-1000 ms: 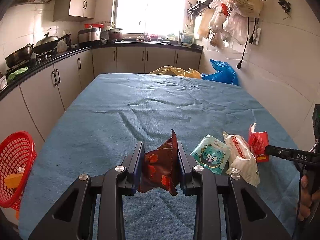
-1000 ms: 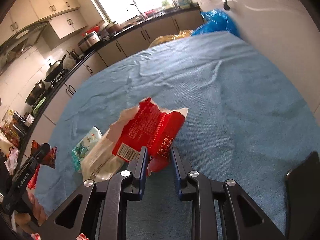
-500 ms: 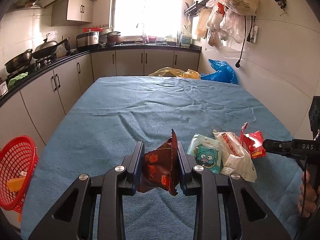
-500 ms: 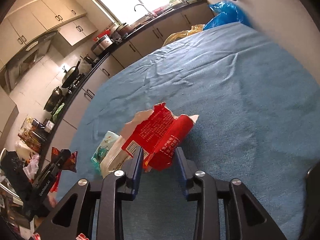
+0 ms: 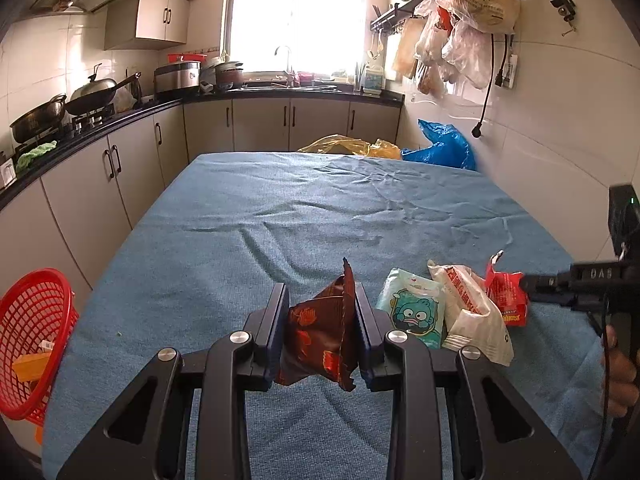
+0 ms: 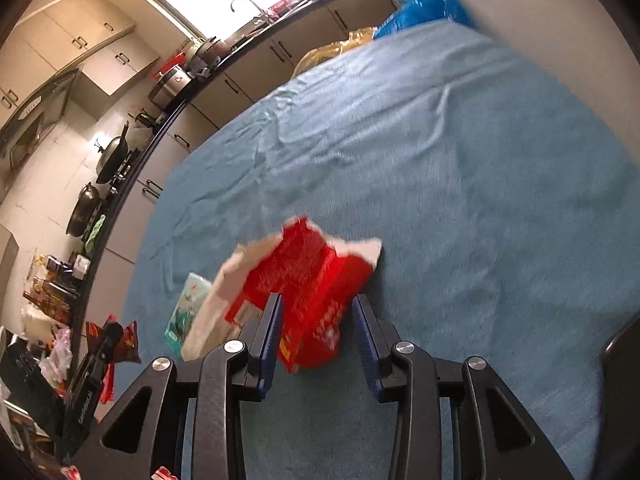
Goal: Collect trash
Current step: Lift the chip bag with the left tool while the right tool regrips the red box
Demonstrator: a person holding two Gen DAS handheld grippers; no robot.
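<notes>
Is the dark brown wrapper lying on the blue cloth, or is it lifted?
Lifted. The left claw is shut on the dark brown wrapper, which hangs between the pads above the blue cloth.

Blue cloth [image 5: 320, 216] wrinkled across the table. Wok [image 5: 94, 98] and dark pan [image 5: 38, 114] on the stove along the left counter, steel rice cooker [image 5: 177, 76] further back. Faucet [image 5: 285, 54] under the bright window [image 5: 298, 16]. Plastic bags [image 5: 468, 12] hanging on the right wall; blue bag [image 5: 444, 146] and yellow bag [image 5: 344, 145] beyond the table's far edge.
</notes>
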